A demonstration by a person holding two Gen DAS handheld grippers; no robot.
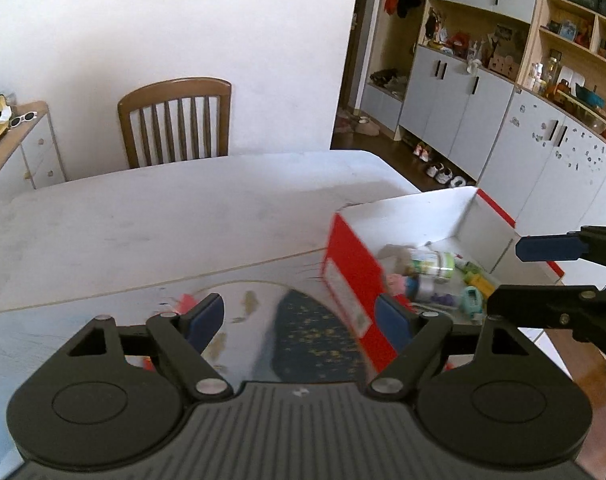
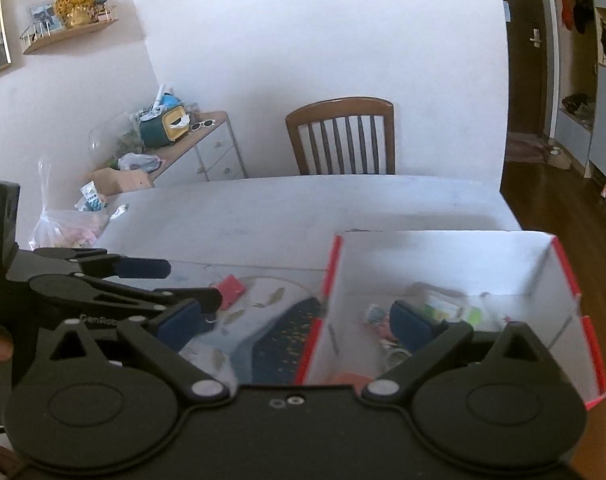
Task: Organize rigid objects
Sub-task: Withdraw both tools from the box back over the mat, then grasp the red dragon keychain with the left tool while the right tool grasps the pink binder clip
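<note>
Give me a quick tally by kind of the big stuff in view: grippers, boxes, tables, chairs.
Grippers: 2, the left gripper and the right gripper, both open and empty.
Boxes: 1, the red and white box, with small items inside, too blurred to count.
Tables: 1, the white table.
Chairs: 1, the wooden chair.
Total: 5.

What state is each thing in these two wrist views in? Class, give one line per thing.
Left tool: open, holding nothing.
Right tool: open, holding nothing.
Red-and-white cardboard box: lidless, upright, partly filled with small items.
Small green-labelled can: lying on its side inside the box.
Small red block: outside the box, resting on the patterned mat.
Brown wooden slat-back chair: upright, behind the table.
White table: bearing the box and mat.
</note>
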